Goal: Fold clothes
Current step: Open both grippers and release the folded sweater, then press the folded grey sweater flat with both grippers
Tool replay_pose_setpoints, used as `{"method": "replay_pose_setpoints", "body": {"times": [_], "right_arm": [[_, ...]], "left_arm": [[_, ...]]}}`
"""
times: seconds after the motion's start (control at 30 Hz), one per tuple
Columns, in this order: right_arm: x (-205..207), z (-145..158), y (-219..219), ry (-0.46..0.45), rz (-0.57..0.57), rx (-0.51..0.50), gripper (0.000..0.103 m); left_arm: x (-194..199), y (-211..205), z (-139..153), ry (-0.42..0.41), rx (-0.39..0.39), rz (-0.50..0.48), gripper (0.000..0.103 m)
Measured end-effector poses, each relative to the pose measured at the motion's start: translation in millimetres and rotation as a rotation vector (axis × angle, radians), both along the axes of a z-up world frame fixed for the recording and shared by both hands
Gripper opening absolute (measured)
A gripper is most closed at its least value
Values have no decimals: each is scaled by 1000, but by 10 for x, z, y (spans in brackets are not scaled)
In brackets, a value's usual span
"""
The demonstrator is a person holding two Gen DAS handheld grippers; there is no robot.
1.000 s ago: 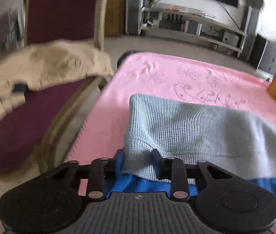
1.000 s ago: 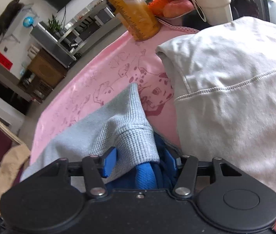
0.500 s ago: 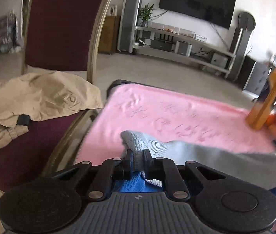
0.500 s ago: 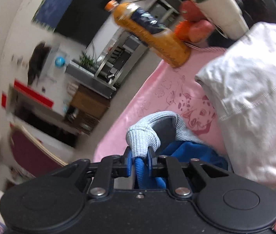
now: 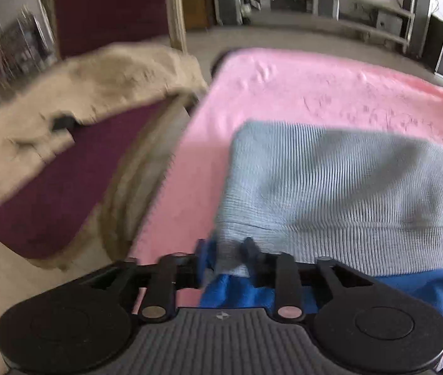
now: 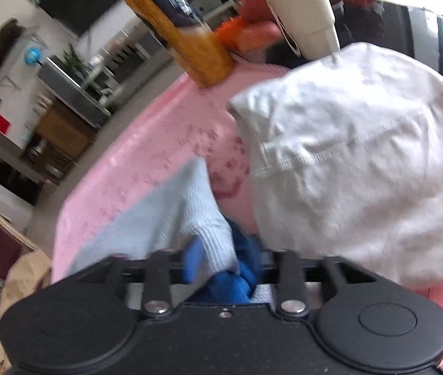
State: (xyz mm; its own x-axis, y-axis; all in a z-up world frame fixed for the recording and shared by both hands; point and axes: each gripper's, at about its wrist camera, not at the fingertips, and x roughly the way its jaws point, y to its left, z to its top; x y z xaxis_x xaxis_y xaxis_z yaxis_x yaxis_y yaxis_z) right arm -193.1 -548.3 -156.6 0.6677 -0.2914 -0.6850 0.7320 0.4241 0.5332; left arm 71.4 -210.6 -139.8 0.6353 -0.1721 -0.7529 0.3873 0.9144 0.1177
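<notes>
A light blue knit garment (image 5: 340, 187) with a bright blue part (image 5: 424, 284) lies on the pink cloth (image 5: 315, 87) covering the table. My left gripper (image 5: 226, 253) is open, with the garment's near left edge between its spread fingers. In the right wrist view the same knit garment (image 6: 165, 218) shows, with bright blue fabric (image 6: 237, 278) bunched below. My right gripper (image 6: 230, 259) is open around the garment's cuff edge. A folded white garment (image 6: 362, 168) lies just right of it.
A maroon chair (image 5: 65, 175) with a beige jacket (image 5: 74, 93) on it stands left of the table. An orange juice bottle (image 6: 177, 25), a white cup (image 6: 302, 9) and fruit (image 6: 249, 28) stand at the table's far end.
Both grippers were shut on the garment's edge and lifted half a second ago. Now both have come down to the table and opened, and the garment lies flat again.
</notes>
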Motion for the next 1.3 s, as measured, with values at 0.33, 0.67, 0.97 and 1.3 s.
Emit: {"method": "replay_pose_setpoints", "body": {"times": [0.33,0.67,0.97,1.3], "right_arm": [[321,198,501,-12,262,-247,46],[914,-29,1228,27,639,-261,32],[829,-160,1227,196,754,-119,32],[634,65,1442,18,820,-300,36]], "left_arm": [[-406,-29,214,-102,-179,-179,38],[-818,-602,-114,-56,-144,-479,39],[-965,-531,-299,88,30,-592,33],[-912,-252,-68,11,-88,-410,40]]}}
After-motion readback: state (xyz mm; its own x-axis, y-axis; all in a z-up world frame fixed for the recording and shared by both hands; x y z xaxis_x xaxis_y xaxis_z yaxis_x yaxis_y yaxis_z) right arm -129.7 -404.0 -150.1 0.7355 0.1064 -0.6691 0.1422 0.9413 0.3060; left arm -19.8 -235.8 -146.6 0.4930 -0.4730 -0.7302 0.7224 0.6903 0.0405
